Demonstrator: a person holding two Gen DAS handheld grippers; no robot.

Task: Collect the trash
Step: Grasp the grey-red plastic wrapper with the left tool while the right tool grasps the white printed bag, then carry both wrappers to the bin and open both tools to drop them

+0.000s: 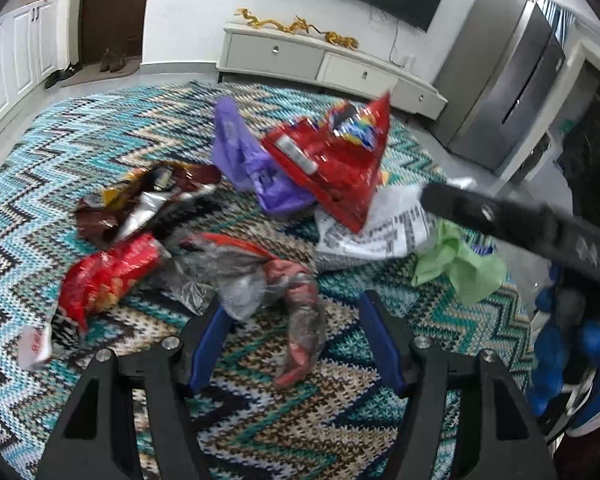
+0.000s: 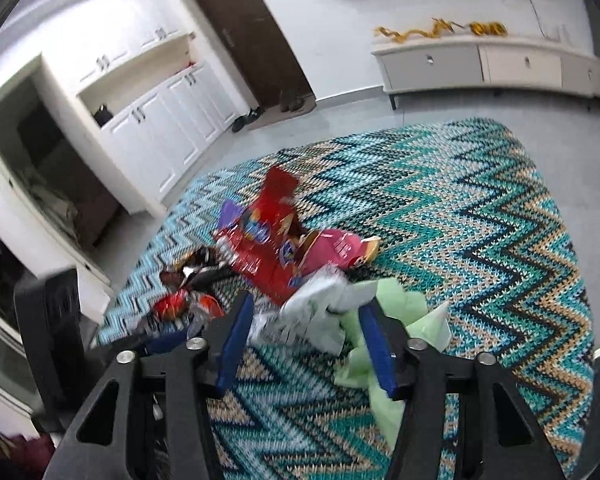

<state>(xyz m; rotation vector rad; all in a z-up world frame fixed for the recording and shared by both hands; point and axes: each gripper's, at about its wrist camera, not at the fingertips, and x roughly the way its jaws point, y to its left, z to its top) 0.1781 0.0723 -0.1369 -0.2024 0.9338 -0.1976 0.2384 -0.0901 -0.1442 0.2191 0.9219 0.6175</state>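
Observation:
Trash lies in a pile on a zigzag rug (image 1: 60,152). In the left wrist view I see a big red snack bag (image 1: 336,160), a purple bag (image 1: 248,160), a brown and silver wrapper (image 1: 148,196), a red chip bag (image 1: 104,276), a clear crumpled plastic bag (image 1: 256,280), a white printed bag (image 1: 380,228) and green paper (image 1: 460,264). My left gripper (image 1: 292,304) is open, its jaws either side of the clear plastic bag. My right gripper (image 2: 306,312) is open around the white printed bag (image 2: 308,308), beside the green paper (image 2: 404,308). The red bag (image 2: 264,248) and a pink wrapper (image 2: 336,248) lie beyond.
A low white TV cabinet (image 1: 324,64) stands past the rug, with a grey appliance (image 1: 500,80) to its right. White cupboards (image 2: 160,120) and a brown door (image 2: 252,36) line the far wall. My right gripper's body (image 1: 520,220) reaches in from the right. Blue fabric (image 1: 560,348) is at the right edge.

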